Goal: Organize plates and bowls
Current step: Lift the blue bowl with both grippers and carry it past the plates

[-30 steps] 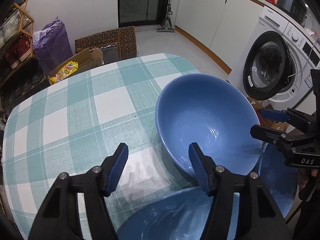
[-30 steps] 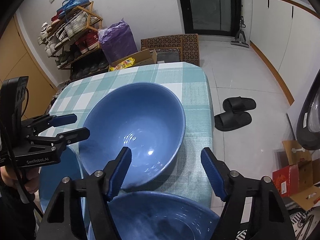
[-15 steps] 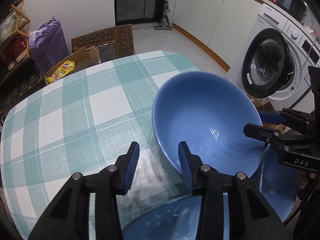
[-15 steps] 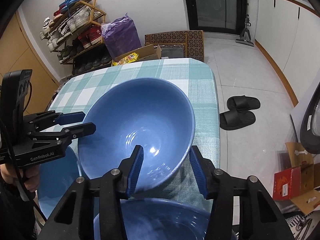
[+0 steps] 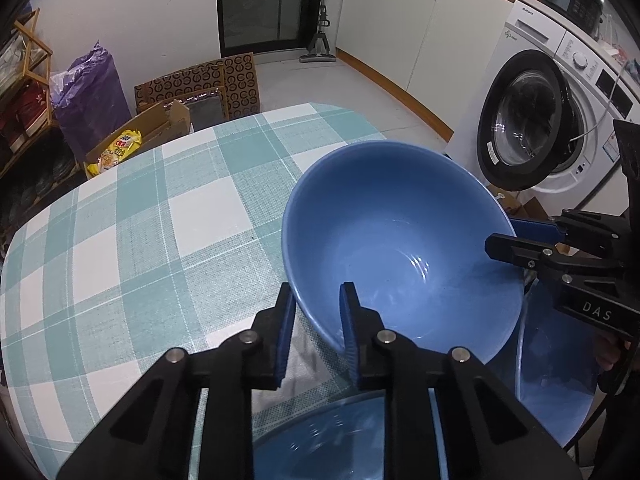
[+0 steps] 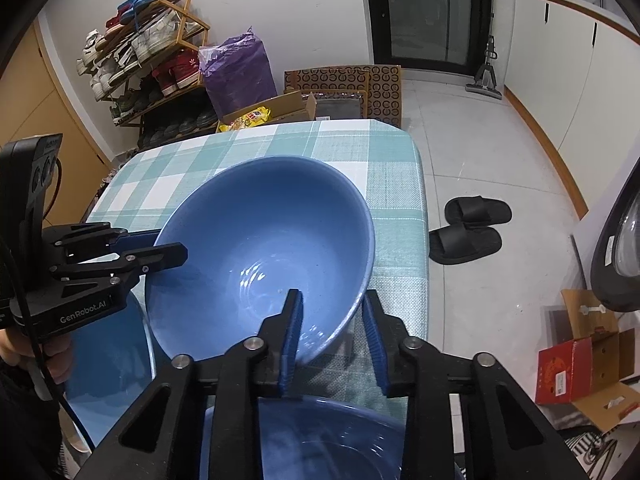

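Observation:
A large blue bowl [image 5: 400, 240] sits tilted over the checked tablecloth [image 5: 140, 220]. My left gripper [image 5: 318, 312] is shut on the bowl's near rim. My right gripper [image 6: 332, 320] is closed over the bowl's [image 6: 260, 248] opposite rim, its fingers on either side of the wall. Each gripper shows in the other's view, the right one [image 5: 516, 240] and the left one [image 6: 160, 244] at the bowl's sides. A blue plate [image 5: 556, 380] lies under the right gripper, and another blue dish [image 5: 320, 440] lies below the left gripper.
The table's right edge [image 6: 420, 220] drops to a tiled floor with black slippers [image 6: 468, 228]. A washing machine [image 5: 552, 132] stands to the right. A shoe rack [image 6: 148, 60], a purple bag [image 6: 240, 68] and cardboard boxes [image 6: 280, 110] stand beyond the far edge.
Both grippers went from wide open to closed onto the bowl's rim, one on each side. The bowl now tilts and sits a little higher in view.

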`<action>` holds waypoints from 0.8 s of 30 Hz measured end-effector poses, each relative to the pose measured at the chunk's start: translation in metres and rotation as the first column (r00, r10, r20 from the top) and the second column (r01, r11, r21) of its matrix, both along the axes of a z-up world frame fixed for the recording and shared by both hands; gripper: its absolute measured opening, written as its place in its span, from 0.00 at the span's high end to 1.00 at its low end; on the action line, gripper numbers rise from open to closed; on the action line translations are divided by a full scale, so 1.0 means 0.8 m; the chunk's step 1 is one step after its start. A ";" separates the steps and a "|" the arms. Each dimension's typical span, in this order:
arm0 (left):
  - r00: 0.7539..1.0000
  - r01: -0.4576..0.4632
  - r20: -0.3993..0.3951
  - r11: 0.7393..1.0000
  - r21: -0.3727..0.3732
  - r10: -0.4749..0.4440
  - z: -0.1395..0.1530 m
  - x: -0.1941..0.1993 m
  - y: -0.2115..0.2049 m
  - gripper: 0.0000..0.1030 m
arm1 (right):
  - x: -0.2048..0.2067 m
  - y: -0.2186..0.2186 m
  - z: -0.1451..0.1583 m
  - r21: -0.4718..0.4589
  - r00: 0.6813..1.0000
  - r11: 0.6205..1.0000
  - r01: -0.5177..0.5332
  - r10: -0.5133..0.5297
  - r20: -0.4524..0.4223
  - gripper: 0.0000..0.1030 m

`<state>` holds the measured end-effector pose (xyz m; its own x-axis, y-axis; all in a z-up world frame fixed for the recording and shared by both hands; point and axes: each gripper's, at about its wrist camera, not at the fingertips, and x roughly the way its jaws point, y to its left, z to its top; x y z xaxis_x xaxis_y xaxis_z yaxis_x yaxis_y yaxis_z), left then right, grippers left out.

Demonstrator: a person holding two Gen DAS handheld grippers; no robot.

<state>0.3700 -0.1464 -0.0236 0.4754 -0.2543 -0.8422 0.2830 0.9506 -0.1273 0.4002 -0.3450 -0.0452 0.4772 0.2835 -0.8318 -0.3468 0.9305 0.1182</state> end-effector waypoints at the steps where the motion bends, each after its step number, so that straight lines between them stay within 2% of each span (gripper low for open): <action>1: 1.000 0.000 0.001 1.000 0.000 0.000 0.000 0.000 0.001 0.80 | -0.001 0.000 0.000 -0.002 1.000 1.000 0.000 0.000 0.002 0.73; 6: 1.000 -0.002 0.007 1.000 0.004 0.002 0.002 -0.001 0.001 0.81 | -0.003 0.002 -0.001 -0.020 1.000 1.000 0.000 0.001 0.012 0.76; 24: 0.997 -0.007 0.073 1.000 -0.019 0.008 0.031 -0.014 0.002 0.81 | -0.019 -0.003 0.025 -0.034 0.998 0.999 0.010 -0.008 0.070 0.76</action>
